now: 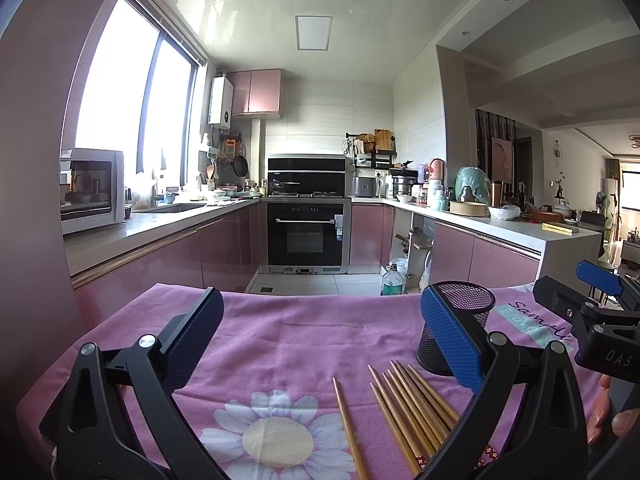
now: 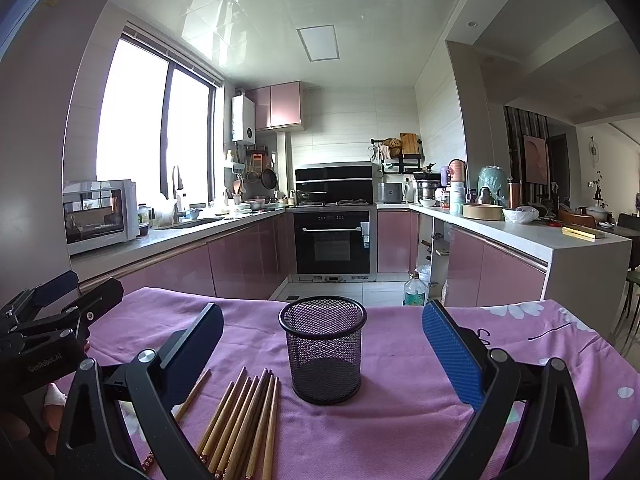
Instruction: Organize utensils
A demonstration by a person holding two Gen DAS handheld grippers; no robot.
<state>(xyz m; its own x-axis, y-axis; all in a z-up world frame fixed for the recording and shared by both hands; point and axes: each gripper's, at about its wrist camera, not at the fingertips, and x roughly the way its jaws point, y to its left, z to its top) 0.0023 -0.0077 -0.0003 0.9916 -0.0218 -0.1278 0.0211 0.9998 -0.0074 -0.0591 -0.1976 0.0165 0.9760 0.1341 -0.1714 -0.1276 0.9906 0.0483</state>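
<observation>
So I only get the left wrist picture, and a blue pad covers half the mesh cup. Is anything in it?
Observer: No. The right wrist view shows the whole cup, upright and empty.
Operator: And the other gripper, is it open or shut? I only see its edge.
Observer: The right gripper is wide open and holds nothing; the cup stands farther ahead of it, untouched.
</observation>
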